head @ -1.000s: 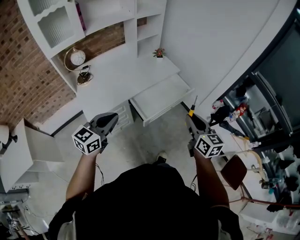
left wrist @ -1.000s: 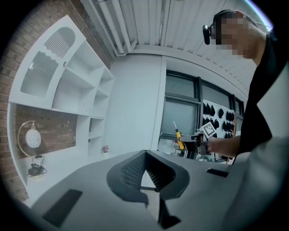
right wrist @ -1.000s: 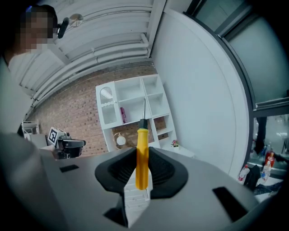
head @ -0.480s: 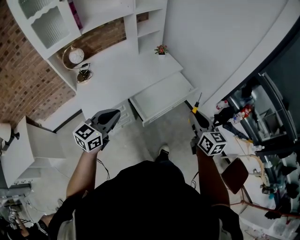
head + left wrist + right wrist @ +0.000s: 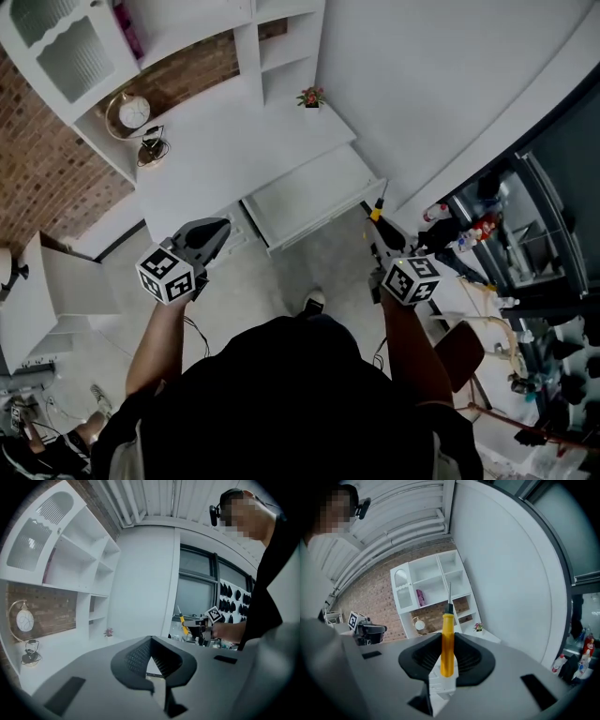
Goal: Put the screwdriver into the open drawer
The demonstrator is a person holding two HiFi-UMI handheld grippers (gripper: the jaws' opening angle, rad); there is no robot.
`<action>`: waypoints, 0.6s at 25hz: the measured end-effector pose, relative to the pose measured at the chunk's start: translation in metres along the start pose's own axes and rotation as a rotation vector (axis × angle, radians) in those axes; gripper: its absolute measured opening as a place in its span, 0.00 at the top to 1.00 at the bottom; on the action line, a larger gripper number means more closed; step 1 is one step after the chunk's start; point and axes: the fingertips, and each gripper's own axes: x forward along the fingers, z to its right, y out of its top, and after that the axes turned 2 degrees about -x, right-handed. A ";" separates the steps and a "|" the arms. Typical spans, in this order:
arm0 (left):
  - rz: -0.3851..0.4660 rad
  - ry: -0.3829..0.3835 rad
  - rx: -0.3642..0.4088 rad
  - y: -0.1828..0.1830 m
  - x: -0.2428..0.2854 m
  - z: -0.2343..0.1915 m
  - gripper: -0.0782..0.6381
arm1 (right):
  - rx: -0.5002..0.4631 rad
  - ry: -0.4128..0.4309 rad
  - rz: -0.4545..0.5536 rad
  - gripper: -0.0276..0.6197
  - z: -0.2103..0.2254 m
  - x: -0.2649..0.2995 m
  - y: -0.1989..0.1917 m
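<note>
**Screwdriver gripped in the right tongs, just off the open drawer**

The screwdriver (image 5: 447,641) has a smooth, rounded yellow handle, a black collar and a thin metal shaft. The right gripper (image 5: 446,656) has its ribbed black pads clamped on the handle, and the shaft points out past the jaw tips. From overhead, the tool (image 5: 377,210) is in the air over the mottled grey floor (image 5: 328,267), near the right front corner of the drawer (image 5: 309,195) and not inside it. The drawer is a shallow, flat white tray pulled out from under a plain white desk (image 5: 234,155).

A small potted plant (image 5: 311,97) stands at the desk's far corner, and a round clock (image 5: 134,113) sits in a white shelf nook against rough red brick (image 5: 47,178).

The left gripper (image 5: 208,234) is held off to the drawer's left. Its dark, textured jaw tips meet in a point, with nothing between them.
</note>
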 end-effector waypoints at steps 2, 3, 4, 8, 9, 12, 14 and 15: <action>0.003 0.005 -0.003 0.001 0.012 -0.003 0.87 | -0.001 0.010 -0.009 0.82 0.009 0.006 0.000; 0.002 0.003 -0.005 0.001 0.018 -0.003 0.87 | -0.002 0.014 -0.016 0.82 0.013 0.008 -0.001; -0.002 0.000 -0.008 0.000 0.025 -0.002 0.87 | -0.002 0.017 -0.023 0.82 0.017 0.009 -0.003; -0.015 -0.020 -0.012 0.001 0.045 -0.002 0.87 | 0.008 0.020 -0.045 0.82 0.031 0.016 -0.005; -0.014 -0.022 -0.011 0.003 0.051 -0.003 0.87 | 0.009 0.021 -0.045 0.82 0.035 0.018 -0.003; -0.010 -0.028 -0.012 0.009 0.067 -0.005 0.87 | 0.005 0.027 -0.048 0.82 0.044 0.024 0.001; -0.012 -0.036 -0.012 0.011 0.077 -0.003 0.87 | -0.006 0.032 -0.052 0.82 0.049 0.026 0.004; -0.015 -0.039 -0.010 0.013 0.081 -0.004 0.87 | -0.009 0.033 -0.053 0.82 0.052 0.027 0.006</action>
